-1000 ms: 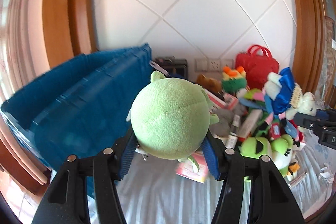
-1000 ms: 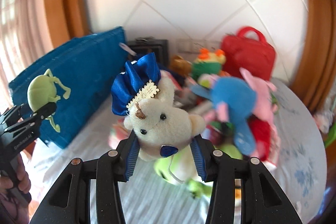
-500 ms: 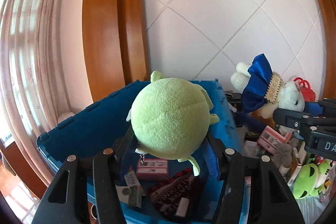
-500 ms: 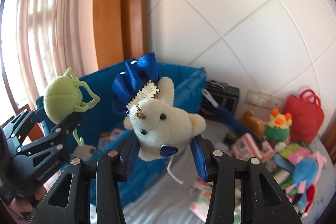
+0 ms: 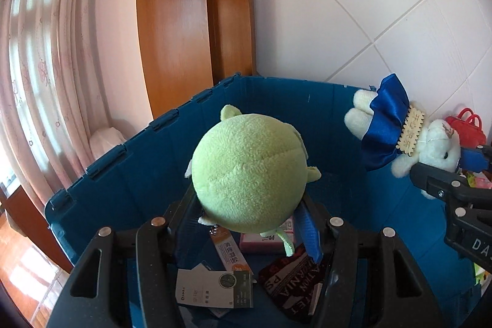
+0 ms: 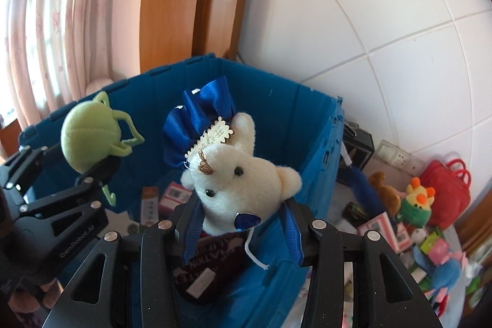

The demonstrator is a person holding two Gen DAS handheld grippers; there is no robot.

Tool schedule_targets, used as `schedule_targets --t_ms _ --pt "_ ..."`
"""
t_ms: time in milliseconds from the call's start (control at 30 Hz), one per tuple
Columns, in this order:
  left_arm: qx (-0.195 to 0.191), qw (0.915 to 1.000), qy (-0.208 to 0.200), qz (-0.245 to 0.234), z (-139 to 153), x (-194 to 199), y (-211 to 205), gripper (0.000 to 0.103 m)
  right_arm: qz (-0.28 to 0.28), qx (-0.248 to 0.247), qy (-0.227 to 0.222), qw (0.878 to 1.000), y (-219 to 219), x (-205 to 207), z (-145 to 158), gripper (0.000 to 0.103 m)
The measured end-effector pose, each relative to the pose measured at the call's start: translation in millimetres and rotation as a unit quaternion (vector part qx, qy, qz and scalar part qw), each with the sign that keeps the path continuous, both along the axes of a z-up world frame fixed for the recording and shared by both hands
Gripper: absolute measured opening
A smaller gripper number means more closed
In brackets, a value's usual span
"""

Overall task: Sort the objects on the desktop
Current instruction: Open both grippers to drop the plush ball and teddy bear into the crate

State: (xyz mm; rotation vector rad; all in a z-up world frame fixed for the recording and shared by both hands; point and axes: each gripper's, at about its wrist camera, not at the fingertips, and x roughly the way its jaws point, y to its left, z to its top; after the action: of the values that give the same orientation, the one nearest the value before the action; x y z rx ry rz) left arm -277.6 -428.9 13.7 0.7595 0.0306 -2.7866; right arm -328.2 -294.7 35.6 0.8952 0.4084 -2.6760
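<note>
My left gripper (image 5: 249,223) is shut on a round green plush toy (image 5: 250,171), held over the open blue plastic crate (image 5: 129,174). The right wrist view shows the same green plush (image 6: 89,137) at the left above the crate (image 6: 310,125). My right gripper (image 6: 241,223) is shut on a cream bear plush with a blue satin skirt (image 6: 236,177), also held over the crate. In the left wrist view this bear (image 5: 402,140) hangs at the right, clamped in the other gripper.
Boxes, cards and a dark red pouch (image 5: 292,282) lie in the crate's bottom. Right of the crate, a heap of plush toys, small boxes and a red handbag (image 6: 446,192) covers the table. A tiled wall, wooden door frame and curtain stand behind.
Both grippers have swung left from the toy heap to above the blue crate, carrying their plush toys. The crate's inside has come into view below them.
</note>
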Motion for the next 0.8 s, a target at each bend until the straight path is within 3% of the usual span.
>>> schedule_targets --t_ms 367,600,800 --pt "0.011 0.9991 -0.038 -0.011 -7 -11 -1 0.061 -0.014 0.038 0.002 0.999 -12 0 -7 0.049" --pt "0.010 0.9993 -0.036 -0.010 -7 -6 3 0.066 -0.022 0.056 0.024 0.998 -17 9 -4 0.088" --pt "0.014 0.9995 -0.028 0.003 -5 1 0 0.072 -0.022 0.026 0.026 0.999 -9 13 1 0.102"
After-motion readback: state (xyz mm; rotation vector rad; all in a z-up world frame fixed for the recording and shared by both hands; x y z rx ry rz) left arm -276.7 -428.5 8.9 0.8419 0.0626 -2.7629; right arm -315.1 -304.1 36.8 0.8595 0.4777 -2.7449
